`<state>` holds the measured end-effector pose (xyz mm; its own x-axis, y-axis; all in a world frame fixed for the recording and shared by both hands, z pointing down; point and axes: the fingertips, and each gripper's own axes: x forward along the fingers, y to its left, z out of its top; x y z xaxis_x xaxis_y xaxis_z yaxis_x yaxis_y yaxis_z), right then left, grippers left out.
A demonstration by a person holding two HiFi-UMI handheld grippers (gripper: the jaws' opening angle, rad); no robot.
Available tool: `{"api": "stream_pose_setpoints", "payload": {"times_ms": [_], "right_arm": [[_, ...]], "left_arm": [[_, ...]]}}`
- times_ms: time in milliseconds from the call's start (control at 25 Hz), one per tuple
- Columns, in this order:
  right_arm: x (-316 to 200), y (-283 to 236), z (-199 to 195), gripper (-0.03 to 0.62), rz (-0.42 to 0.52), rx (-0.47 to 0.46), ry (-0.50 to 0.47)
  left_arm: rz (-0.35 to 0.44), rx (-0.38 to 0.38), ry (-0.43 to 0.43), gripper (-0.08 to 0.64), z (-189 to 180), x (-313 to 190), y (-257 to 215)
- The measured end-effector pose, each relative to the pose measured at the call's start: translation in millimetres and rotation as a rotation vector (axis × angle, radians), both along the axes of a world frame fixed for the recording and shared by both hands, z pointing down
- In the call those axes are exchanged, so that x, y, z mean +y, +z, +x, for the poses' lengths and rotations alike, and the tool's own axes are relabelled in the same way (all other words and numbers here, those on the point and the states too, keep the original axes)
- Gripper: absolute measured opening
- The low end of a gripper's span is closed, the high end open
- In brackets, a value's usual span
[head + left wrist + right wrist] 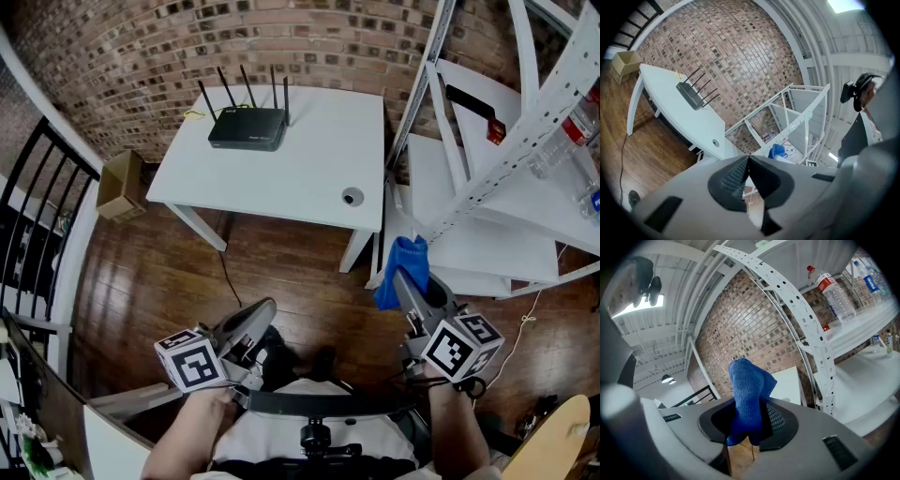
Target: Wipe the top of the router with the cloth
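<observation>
**Brick-wall room, cloth in the tool, router not wiped yet**

Brick wall [141,47] at the back, wood floor [281,262] underneath, and a white table [309,178] pushed up against the bricks. The router [247,128] sits on the far left part of that table. It's black with four antennas standing up, and the only other thing on the table is a round cable hole [352,196] toward the near right corner.

Progress-wise I'd call it barely started. The right tool [405,281] is clamped on the blue cloth [747,390] — a good bunch of it sticks up past the jaw tips, so the pickup part looks done. But both tools are held low by the person's lap, well apart from the table, so no wiping is happening. What's left is to carry the cloth over, lay it on the router's top, and wipe without knocking the antennas.

The left tool [747,161] has its jaw tips pressed together with nothing between them.

Hard-to-tell stuff — the router's top is too small from here to say if it's dusty. The cloth's lower end disappears between the jaws, and the white shelving rack [487,178] on the right runs out of frame.
</observation>
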<state>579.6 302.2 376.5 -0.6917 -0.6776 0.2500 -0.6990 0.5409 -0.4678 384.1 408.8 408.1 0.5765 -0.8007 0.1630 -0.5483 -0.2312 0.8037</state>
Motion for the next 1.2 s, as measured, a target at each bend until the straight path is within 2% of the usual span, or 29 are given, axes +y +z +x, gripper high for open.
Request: {"api": "stream_pose_setpoints", "payload": {"times_ms": [360, 680, 880, 1200], "right_arm": [[-6.1, 8.6, 8.5, 0.129, -0.015, -0.005, -0.017], [-14.5, 12.8, -4.7, 0.129, -0.026, -0.013, -0.060], [-19.2, 24.1, -21.9, 0.129, -0.051, -0.001, -0.081], [-48.5, 45.8, -60.1, 0.130, -0.113, 0.036, -0.019]], "left_arm": [[-0.003, -0.007, -0.013, 0.002, 9.6, -4.5, 3.2], [-0.005, -0.020, -0.046, 0.002, 6.1, -5.7, 1.3], [-0.019, -0.011, -0.079, 0.002, -5.3, -1.7, 5.9], [-0.044, 0.033, -0.071, 0.002, -48.1, -31.1, 25.7]]}}
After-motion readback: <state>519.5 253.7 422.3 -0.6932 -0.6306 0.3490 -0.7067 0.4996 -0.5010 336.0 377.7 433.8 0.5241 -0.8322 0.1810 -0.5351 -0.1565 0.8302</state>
